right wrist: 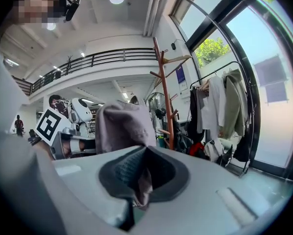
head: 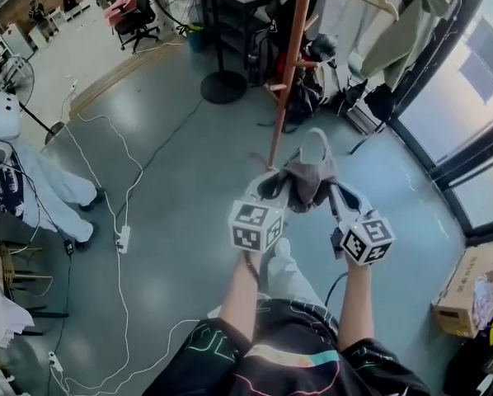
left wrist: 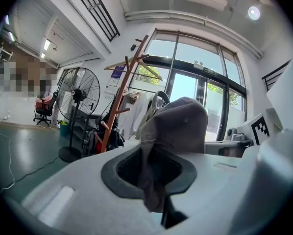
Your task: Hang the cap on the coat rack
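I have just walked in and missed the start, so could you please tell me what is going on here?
A person holds a gripper in each hand, and both are shut on the same grey cap. The left gripper pinches one edge and the right gripper the other. The cap is held up in the air between them and is not yet on the coat rack, whose reddish wooden pole stands just ahead.
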The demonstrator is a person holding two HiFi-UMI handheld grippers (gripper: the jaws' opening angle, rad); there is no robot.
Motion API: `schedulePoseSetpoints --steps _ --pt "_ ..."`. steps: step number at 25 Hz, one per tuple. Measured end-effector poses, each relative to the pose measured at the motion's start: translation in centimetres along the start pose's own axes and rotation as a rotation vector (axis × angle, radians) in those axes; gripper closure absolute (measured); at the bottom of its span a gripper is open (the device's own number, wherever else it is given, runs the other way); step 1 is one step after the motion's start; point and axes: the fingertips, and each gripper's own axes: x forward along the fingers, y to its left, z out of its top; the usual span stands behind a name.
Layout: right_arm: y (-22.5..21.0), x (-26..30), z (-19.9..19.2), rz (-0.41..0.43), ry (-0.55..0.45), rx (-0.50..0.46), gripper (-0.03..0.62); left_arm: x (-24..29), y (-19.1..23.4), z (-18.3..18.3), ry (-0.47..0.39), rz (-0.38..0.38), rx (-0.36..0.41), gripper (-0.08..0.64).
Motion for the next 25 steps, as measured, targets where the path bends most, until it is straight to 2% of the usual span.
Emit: schedulePoseSetpoints --steps 4,9,15,19,25 --pt "-3.2 2.7 1.5 0.020 -0.022 0.036 0.584 3.7 1.1 1.4 0.024 0.038 0.013 0.511" --pt "-4.2 4.6 2.0 0.047 -0.058 0.086 0.584 5.2 2.1 2.8 0.048 0.067 0.069 0.509" --pt "-8.7 5.9 4.8 0.057 -0.143 0.145 0.584 9.5 0.7 6.1 0.043 0.065 0.161 0.509" --pt "-11.6 7.6 6.8 0.075 -0.190 0.160 0.584 12.4 0.7 8.1 0.037 0.075 0.211 0.509" --pt "-13.8 8.3 7.3 0.088 -0.209 0.153 0.583 14.5 0.3 8.4 0.013 0.077 0.222 0.509"
